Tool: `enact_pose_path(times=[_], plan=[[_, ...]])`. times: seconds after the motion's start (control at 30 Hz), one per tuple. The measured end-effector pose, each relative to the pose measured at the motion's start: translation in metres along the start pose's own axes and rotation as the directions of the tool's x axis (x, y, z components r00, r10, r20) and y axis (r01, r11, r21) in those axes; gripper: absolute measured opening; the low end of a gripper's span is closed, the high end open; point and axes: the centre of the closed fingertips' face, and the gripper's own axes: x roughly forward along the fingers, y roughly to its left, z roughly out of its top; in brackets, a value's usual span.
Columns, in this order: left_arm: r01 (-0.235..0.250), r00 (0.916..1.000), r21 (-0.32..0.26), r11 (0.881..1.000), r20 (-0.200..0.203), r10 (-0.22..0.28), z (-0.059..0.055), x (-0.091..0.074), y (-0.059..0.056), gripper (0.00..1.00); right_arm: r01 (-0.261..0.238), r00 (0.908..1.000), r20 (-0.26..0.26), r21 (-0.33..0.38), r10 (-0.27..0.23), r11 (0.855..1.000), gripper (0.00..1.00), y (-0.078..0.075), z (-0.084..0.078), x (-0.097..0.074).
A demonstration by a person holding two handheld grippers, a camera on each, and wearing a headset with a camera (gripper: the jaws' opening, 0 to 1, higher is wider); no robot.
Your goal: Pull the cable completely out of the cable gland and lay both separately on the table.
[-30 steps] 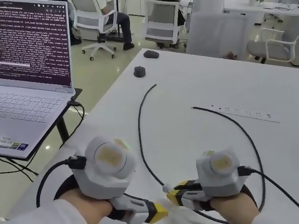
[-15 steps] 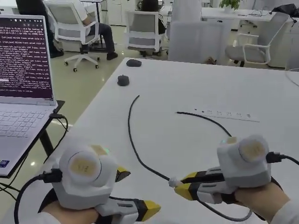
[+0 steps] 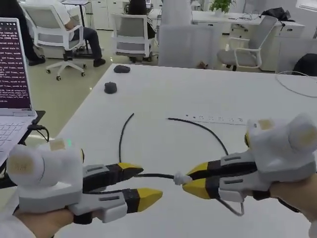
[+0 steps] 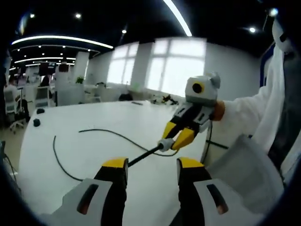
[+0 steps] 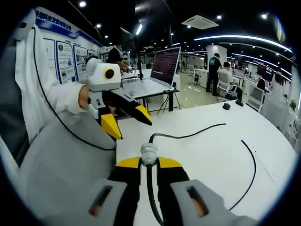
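Open-plan office. White table (image 3: 208,94) in the foreground; laptop (image 3: 12,69), screen lit, on a dark stand to its left. Pale glossy floor (image 3: 59,89). White office chairs (image 3: 131,29), some occupied, and further desks (image 3: 233,17) behind; potted plant (image 3: 221,5) at the rear. Large bright windows (image 4: 176,70) on the far wall. Dark ceiling (image 4: 141,19) with strip lights (image 4: 61,37) and spots. Posters (image 5: 66,59) on one wall
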Motion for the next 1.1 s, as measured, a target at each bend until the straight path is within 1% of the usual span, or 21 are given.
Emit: enact_pose_path(times=[0.03, 0.07, 0.1, 0.2, 0.27, 0.3, 0.33, 0.37, 0.43, 0.47, 0.5, 0.53, 0.6, 0.63, 0.7, 0.8, 0.87, 0.9, 0.93, 1.03, 1.1], plan=[[0.014, 0.9999, 0.008, 1.0, 0.004, -0.014, 0.003, 0.001, -0.002, 0.4, -0.001, 1.0, 0.004, -0.006, 0.001, 1.0, 0.1, 0.002, 0.002, -0.001], [0.046, 0.9989, 0.027, 0.999, 0.011, -0.046, 0.009, 0.002, -0.007, 0.39, -0.002, 0.9999, 0.011, -0.026, 0.002, 1.0, 0.1, 0.003, 0.004, -0.003], [0.065, 0.9978, 0.039, 0.997, 0.011, -0.066, 0.011, 0.003, -0.01, 0.38, -0.008, 0.9998, 0.016, -0.033, 0.008, 0.999, 0.1, 0.005, 0.006, -0.004], [0.111, 0.9934, 0.084, 0.99, 0.02, -0.113, 0.021, 0.005, -0.016, 0.35, -0.034, 0.9985, 0.04, -0.071, 0.037, 0.997, 0.1, 0.015, 0.014, -0.008], [0.177, 0.9826, 0.079, 0.981, 0.045, -0.181, 0.029, 0.006, -0.027, 0.33, -0.055, 0.9969, 0.049, -0.114, 0.061, 0.992, 0.1, 0.022, 0.019, -0.011], [0.213, 0.9747, 0.078, 0.974, 0.052, -0.217, 0.033, 0.006, -0.033, 0.31, -0.058, 0.9963, 0.055, -0.132, 0.066, 0.989, 0.1, 0.024, 0.022, -0.013], [0.237, 0.9689, 0.081, 0.968, 0.054, -0.242, 0.034, 0.005, -0.038, 0.29, -0.063, 0.9958, 0.057, -0.14, 0.071, 0.988, 0.1, 0.026, 0.023, -0.014], [0.258, 0.9638, 0.083, 0.963, 0.047, -0.262, 0.034, 0.005, -0.042, 0.27, -0.067, 0.9949, 0.065, -0.154, 0.077, 0.986, 0.1, 0.028, 0.026, -0.015], [0.264, 0.9635, 0.088, 0.96, 0.02, -0.267, 0.031, 0.005, -0.044, 0.24, -0.08, 0.9912, 0.091, -0.17, 0.096, 0.982, 0.1, 0.033, 0.034, -0.019], [0.264, 0.9632, 0.096, 0.96, 0.026, -0.268, 0.032, 0.004, -0.044, 0.24, -0.084, 0.9903, 0.095, -0.178, 0.102, 0.981, 0.1, 0.035, 0.036, -0.021], [0.267, 0.9613, 0.099, 0.959, 0.043, -0.272, 0.035, 0.004, -0.046, 0.25, -0.083, 0.9899, 0.096, -0.199, 0.104, 0.977, 0.1, 0.036, 0.038, -0.022], [0.278, 0.9559, 0.076, 0.958, 0.076, -0.284, 0.04, 0.003, -0.048, 0.25, -0.085, 0.9894, 0.094, -0.242, 0.111, 0.967, 0.1, 0.039, 0.04, -0.023], [0.296, 0.9486, 0.053, 0.954, 0.101, -0.3, 0.045, 0.001, -0.052, 0.24, -0.094, 0.9875, 0.096, -0.279, 0.125, 0.956, 0.1, 0.044, 0.043, -0.024], [0.299, 0.9477, 0.051, 0.953, 0.1, -0.303, 0.045, 0.001, -0.052, 0.23, -0.097, 0.9862, 0.101, -0.288, 0.131, 0.953, 0.1, 0.047, 0.045, -0.025], [0.31, 0.9449, 0.053, 0.949, 0.094, -0.314, 0.045, 0.0, -0.055, 0.24, -0.098, 0.9854, 0.105, -0.29, 0.134, 0.952, 0.1, 0.049, 0.049, -0.026], [0.313, 0.9432, 0.056, 0.948, 0.097, -0.318, 0.046, 0.0, -0.057, 0.24, -0.096, 0.9863, 0.097, -0.32, 0.134, 0.943, 0.1, 0.051, 0.051, -0.025], [0.335, 0.9359, 0.04, 0.941, 0.101, -0.337, 0.047, -0.002, -0.062, 0.2, -0.094, 0.9866, 0.095, -0.337, 0.133, 0.937, 0.1, 0.051, 0.051, -0.026], [0.358, 0.9275, 0.031, 0.933, 0.104, -0.359, 0.047, -0.003, -0.066, 0.16, -0.089, 0.9868, 0.097, -0.341, 0.13, 0.936, 0.1, 0.05, 0.052, -0.026], [0.346, 0.9328, 0.026, 0.938, 0.098, -0.347, 0.046, -0.003, -0.064, 0.17, -0.093, 0.9861, 0.098, -0.342, 0.134, 0.935, 0.1, 0.051, 0.052, -0.026], [0.353, 0.9286, 0.04, 0.935, 0.108, -0.355, 0.048, -0.002, -0.066, 0.16, -0.091, 0.9854, 0.104, -0.355, 0.135, 0.931, 0.1, 0.053, 0.054, -0.026], [0.359, 0.9253, 0.032, 0.933, 0.119, -0.36, 0.05, -0.001, -0.067, 0.16, -0.091, 0.9842, 0.109, -0.362, 0.139, 0.928, 0.1, 0.054, 0.056, -0.026]])
